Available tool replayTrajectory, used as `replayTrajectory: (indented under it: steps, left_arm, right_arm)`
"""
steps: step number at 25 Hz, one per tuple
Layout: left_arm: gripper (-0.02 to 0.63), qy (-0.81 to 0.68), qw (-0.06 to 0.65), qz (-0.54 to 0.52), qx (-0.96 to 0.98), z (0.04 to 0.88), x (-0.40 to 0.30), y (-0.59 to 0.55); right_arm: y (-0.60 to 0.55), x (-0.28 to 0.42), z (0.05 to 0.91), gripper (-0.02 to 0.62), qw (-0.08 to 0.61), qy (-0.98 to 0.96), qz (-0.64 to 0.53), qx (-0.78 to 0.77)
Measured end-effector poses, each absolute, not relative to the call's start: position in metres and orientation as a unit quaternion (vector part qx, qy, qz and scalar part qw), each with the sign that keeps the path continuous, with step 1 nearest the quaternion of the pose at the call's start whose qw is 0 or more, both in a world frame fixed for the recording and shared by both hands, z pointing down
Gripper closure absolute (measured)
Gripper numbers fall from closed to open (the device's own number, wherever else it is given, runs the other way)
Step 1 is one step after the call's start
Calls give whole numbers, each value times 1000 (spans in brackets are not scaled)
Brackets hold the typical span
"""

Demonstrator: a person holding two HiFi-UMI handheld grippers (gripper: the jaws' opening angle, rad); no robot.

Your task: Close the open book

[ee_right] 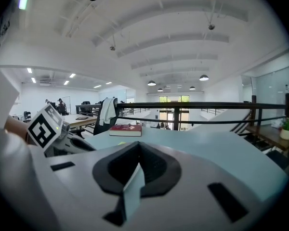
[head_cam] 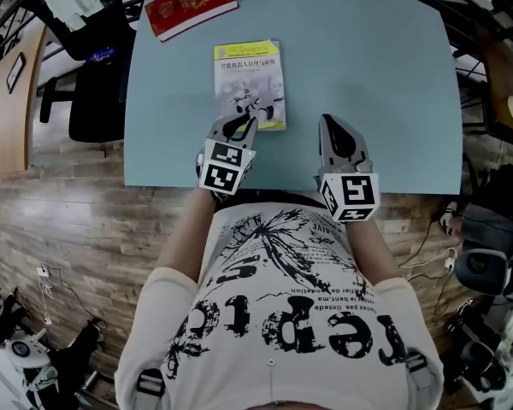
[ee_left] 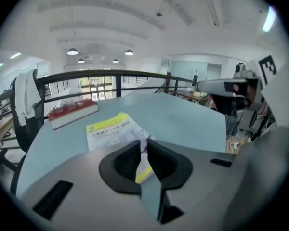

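Over the table [head_cam: 393, 101] edge, left tool [head_cam: 239, 121] barely parted at book [head_cam: 250, 71] corner, right tool [head_cam: 328, 121] clenched empty

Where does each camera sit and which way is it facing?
Head view: on the head, steeply down at table, yellow book; shirt, left gripper, right gripper show.
Left gripper view: across the table over yellow book; own jaws, right gripper.
Right gripper view: toward the railing; own jaws, left gripper.
All share the red book.
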State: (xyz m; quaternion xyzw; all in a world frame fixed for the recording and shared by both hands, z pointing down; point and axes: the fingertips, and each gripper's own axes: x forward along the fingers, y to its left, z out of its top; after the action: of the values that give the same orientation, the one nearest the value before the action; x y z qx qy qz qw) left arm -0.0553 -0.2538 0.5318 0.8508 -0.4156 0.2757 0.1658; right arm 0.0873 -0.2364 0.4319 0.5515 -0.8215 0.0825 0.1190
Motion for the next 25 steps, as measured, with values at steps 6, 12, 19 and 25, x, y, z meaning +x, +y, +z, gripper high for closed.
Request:
replayTrajectory:
  steps: [6,12,19,25]
  left_arm:
    - [572,-452,107,172,869,446,-68,-268]
    - [577,-466,59,114,875,385,-82,-264]
    - [581,-479,17,69,875,343,-93,-248]
    - [586,-474,17,60,878,341,-97,-241]
  right_arm:
    - [-242,76,407,584,111,-835,54,536]
    - [-241,68,378,584,90,-844,17,528]
    - [-244,59,355,584,66,-850,-15,523]
    - [-244,49,351,586,61,-856,-15,513]
